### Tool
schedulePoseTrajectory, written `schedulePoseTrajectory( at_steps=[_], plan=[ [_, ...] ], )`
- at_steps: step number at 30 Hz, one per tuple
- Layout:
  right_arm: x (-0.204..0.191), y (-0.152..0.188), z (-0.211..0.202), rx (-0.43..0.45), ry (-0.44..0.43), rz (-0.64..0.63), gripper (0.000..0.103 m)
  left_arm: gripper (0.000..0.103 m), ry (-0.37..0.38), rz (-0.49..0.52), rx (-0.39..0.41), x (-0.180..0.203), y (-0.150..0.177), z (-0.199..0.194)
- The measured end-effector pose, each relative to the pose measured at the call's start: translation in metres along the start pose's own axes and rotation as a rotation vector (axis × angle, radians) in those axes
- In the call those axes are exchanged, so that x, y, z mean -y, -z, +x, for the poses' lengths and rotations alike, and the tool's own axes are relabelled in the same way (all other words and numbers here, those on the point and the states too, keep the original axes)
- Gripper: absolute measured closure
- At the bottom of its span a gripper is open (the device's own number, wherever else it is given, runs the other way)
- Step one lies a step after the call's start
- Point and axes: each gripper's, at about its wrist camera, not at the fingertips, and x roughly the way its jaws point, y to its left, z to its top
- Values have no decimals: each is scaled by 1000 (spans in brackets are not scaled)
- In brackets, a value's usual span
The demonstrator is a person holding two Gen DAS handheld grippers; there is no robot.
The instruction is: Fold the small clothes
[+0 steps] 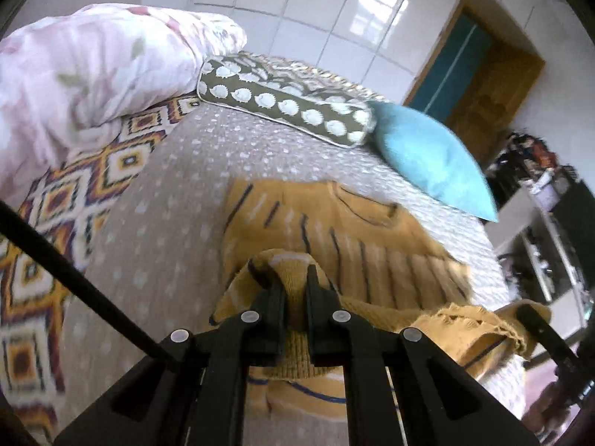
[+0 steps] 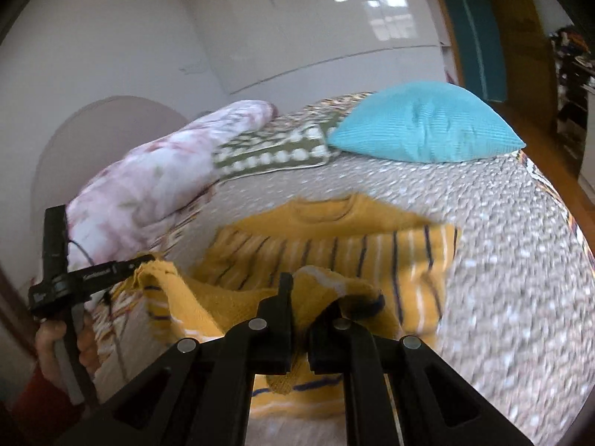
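Note:
A small mustard-yellow knit sweater (image 1: 346, 234) with dark and white stripes lies on the bed, collar toward the pillows. My left gripper (image 1: 295, 278) is shut on a bunched fold of its near hem, lifted off the bed. The right gripper's tip (image 1: 535, 319) shows at the right edge, holding the other end of the hem. In the right wrist view the sweater (image 2: 334, 238) spreads ahead, and my right gripper (image 2: 308, 297) is shut on a raised fold of it. The left gripper (image 2: 137, 262) at left pinches the hem's other corner, a hand (image 2: 55, 349) on its handle.
The grey dotted bedspread (image 1: 178, 200) covers the bed. A pink floral duvet (image 1: 85, 70), an olive patterned cushion (image 1: 286, 100) and a blue pillow (image 1: 431, 156) lie at the head. A patterned blanket (image 1: 74, 193) runs along the left. Shelves (image 1: 550, 223) stand right of the bed.

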Motion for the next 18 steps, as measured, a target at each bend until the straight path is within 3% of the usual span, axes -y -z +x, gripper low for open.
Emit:
schedulePoseTrajectory(
  at_steps=[5, 10, 11, 12, 14, 18],
  plan=[
    [33, -33, 78, -81, 91, 66, 96, 94, -24, 8, -103, 3, -32, 71],
    [69, -39, 133, -170, 106, 155, 94, 89, 15, -41, -124, -8, -45, 98],
    [77, -39, 143, -190, 97, 182, 92, 81, 28, -59, -122, -11, -47, 100],
    [85, -38, 153, -210, 84, 213, 89, 66, 37, -80, -115, -15, -50, 102],
    [99, -37, 166, -231, 61, 262, 87, 52, 63, -124, -83, -26, -56, 100],
    [112, -39, 173, -226, 9, 328, 84, 50, 125, -206, -84, -50, -65, 97]
  ],
)
